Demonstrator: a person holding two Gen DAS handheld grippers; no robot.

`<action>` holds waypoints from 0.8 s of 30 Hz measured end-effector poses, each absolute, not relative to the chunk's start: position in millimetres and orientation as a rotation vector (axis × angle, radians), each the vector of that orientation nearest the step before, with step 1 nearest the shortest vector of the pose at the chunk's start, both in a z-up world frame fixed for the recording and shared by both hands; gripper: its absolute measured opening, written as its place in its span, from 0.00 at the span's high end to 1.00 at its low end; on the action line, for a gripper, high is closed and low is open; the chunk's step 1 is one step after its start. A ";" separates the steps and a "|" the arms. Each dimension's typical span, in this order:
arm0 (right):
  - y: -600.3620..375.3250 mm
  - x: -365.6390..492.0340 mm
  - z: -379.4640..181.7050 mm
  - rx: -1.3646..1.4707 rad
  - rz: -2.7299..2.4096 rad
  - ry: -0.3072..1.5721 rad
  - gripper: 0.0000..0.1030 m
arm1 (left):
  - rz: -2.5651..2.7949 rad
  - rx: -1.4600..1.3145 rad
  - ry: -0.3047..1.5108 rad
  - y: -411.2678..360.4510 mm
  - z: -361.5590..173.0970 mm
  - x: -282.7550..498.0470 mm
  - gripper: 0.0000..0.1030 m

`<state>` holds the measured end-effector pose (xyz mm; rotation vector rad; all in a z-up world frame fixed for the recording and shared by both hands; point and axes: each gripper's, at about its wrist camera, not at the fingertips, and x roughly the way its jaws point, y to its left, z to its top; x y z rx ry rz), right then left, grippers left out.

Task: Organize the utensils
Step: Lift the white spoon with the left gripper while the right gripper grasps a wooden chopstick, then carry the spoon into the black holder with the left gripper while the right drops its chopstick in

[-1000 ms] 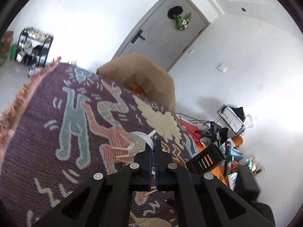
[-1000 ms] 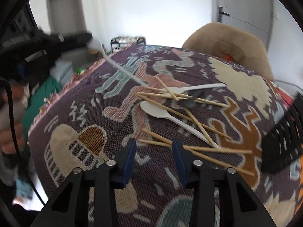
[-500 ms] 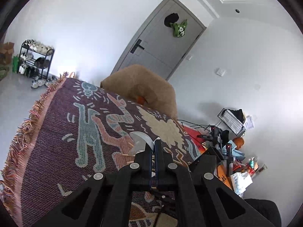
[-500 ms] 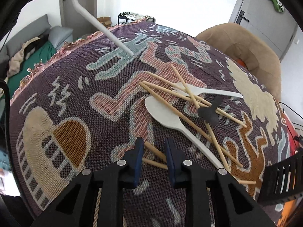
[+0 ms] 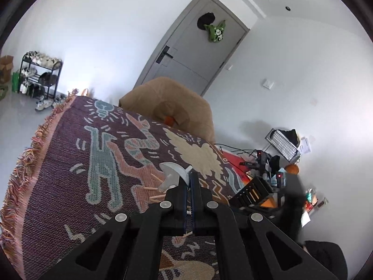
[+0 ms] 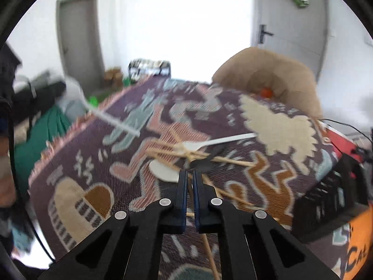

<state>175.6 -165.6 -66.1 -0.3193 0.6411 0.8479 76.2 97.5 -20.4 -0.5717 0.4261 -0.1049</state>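
My left gripper [image 5: 189, 177] is shut on a white plastic spoon [image 5: 171, 175] and holds it above the patterned cloth; the same spoon shows at the left of the right wrist view [image 6: 109, 119], in the air. My right gripper [image 6: 190, 175] is shut on a wooden chopstick [image 6: 208, 252] that runs down between the fingers. Ahead of it lies a pile: a white spoon [image 6: 216, 142], a white spoon bowl [image 6: 163, 170], a black spoon [image 6: 205, 161] and several chopsticks [image 6: 233, 162].
The patterned cloth [image 6: 268, 126] covers the table. A black slotted utensil box [image 6: 331, 186] stands at the right edge, also in the left wrist view [image 5: 251, 190]. A tan chair [image 6: 268, 70] stands behind the table. Cluttered gear [image 5: 279, 158] lies on the floor to the right.
My right gripper has closed from open onto a chopstick and lifted. My left gripper has risen and tilted with the spoon still held.
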 end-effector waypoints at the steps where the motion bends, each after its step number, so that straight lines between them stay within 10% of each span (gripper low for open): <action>1: -179.9 175.7 -60.4 -0.282 0.835 0.630 0.94 | -0.111 -0.569 0.426 95.1 -19.6 77.2 0.99; 24: -336.8 134.6 -4.6 -0.071 0.692 0.438 0.94 | -0.231 -0.463 0.462 22.5 0.5 99.3 0.99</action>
